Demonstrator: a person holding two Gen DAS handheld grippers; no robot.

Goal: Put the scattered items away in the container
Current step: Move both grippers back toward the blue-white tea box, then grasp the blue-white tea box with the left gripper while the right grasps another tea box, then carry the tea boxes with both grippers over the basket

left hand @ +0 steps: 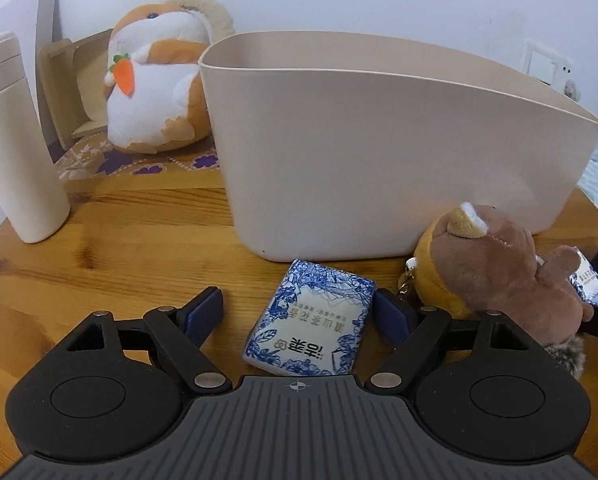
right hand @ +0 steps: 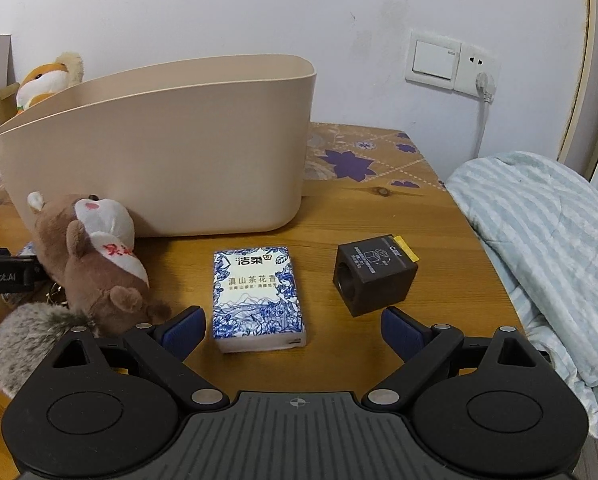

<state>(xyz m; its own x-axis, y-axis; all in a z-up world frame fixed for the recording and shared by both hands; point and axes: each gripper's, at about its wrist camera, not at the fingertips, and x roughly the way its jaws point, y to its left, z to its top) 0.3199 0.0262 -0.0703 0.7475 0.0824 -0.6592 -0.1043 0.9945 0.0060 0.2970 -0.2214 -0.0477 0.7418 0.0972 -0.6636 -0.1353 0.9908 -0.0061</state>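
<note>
A beige plastic bin [left hand: 379, 140] stands on the wooden table; it also shows in the right wrist view [right hand: 159, 152]. A blue-and-white tissue pack [left hand: 311, 320] lies flat between the fingers of my open left gripper [left hand: 299, 312]. A second tissue pack [right hand: 257, 296] lies near the left finger of my open right gripper [right hand: 291, 330]. A brown plush squirrel [right hand: 95, 264] lies left of it, right of the left gripper [left hand: 499, 272]. A small black box [right hand: 373, 274] sits to the right. Another tissue pack [left hand: 591, 284] peeks out behind the squirrel.
A cream tumbler [left hand: 15, 140] stands at the left. A hamster plush [left hand: 155, 80] sits on a patterned mat behind the bin. A striped blanket [right hand: 547, 240] lies off the table's right edge. A wall switch and socket [right hand: 451, 64] are behind.
</note>
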